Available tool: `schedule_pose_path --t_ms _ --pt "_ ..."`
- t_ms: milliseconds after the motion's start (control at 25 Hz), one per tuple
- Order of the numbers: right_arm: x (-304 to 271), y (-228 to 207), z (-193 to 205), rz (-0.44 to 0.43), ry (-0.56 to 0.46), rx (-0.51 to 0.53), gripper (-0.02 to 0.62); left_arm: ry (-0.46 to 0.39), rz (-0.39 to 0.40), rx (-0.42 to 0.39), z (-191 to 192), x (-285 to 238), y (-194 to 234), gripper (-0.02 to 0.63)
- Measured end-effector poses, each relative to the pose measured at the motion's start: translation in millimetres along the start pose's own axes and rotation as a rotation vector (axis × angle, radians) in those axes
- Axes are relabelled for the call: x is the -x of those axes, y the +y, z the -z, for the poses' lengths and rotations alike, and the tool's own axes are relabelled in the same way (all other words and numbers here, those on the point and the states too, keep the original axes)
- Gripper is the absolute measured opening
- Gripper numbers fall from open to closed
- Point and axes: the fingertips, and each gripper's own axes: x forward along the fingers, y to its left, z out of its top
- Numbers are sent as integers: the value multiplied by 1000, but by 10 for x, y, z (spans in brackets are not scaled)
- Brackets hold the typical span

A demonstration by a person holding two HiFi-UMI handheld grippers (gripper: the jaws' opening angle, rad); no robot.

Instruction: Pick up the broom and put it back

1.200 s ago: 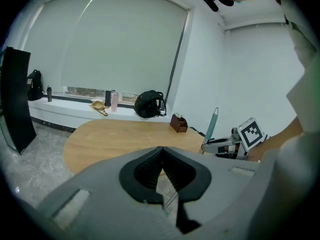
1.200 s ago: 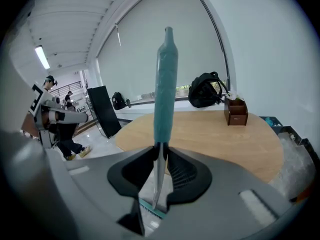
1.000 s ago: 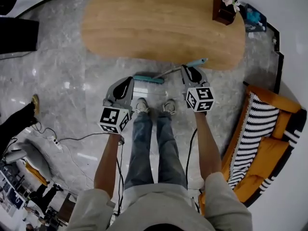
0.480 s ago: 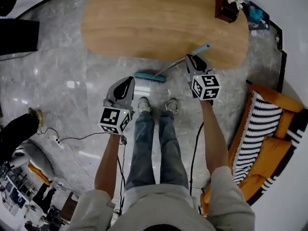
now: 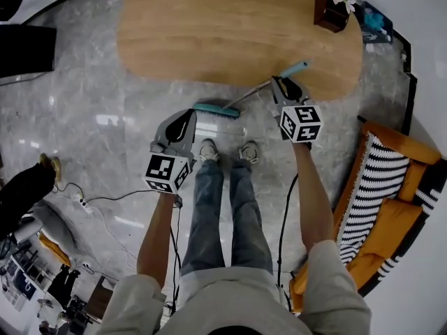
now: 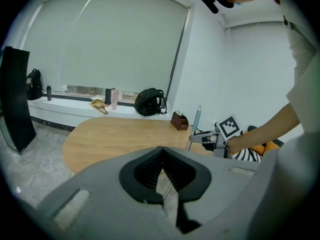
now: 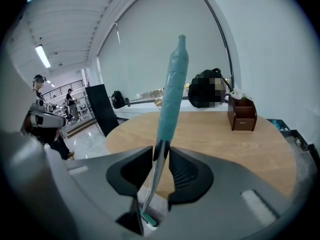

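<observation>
The broom's teal head (image 5: pixel 216 110) rests on the grey floor just before the wooden table (image 5: pixel 230 33). Its thin metal handle (image 5: pixel 255 91) slants up to the right and ends in a teal grip (image 5: pixel 295 68). My right gripper (image 5: pixel 279 83) is shut on the handle just below that grip. In the right gripper view the handle (image 7: pixel 172 89) rises between the pads (image 7: pixel 161 151), and the broom head (image 7: pixel 148 219) shows far below. My left gripper (image 5: pixel 185 118) hangs over the floor to the left of the broom head, shut and holding nothing (image 6: pixel 162 154).
My feet (image 5: pixel 206 152) stand just behind the broom head. A brown box with flowers (image 5: pixel 330 12) sits on the table's far right end. An orange sofa with a striped blanket (image 5: pixel 391 201) is at the right. Cables (image 5: pixel 91 204) lie on the floor at the left, near a black panel (image 5: pixel 24 51).
My right gripper has moved away from my body toward the table, carrying the broom handle, whose grip now reaches over the table's edge. The left gripper has kept still.
</observation>
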Motion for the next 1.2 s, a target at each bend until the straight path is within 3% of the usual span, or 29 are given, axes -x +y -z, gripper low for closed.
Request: schedule_pose_path --t_ms 120,360,1200 --pt "-8 -1 16 0 3 -2 148 -2 -3 0 -14 -7 19 -5" --pt "-14 -32 35 16 6 -14 173 -2 0 2 -8 -22 7 -5" --pt "104 -131 169 61 17 -47 181 -4 13 -1 -23 -34 -43 -4"
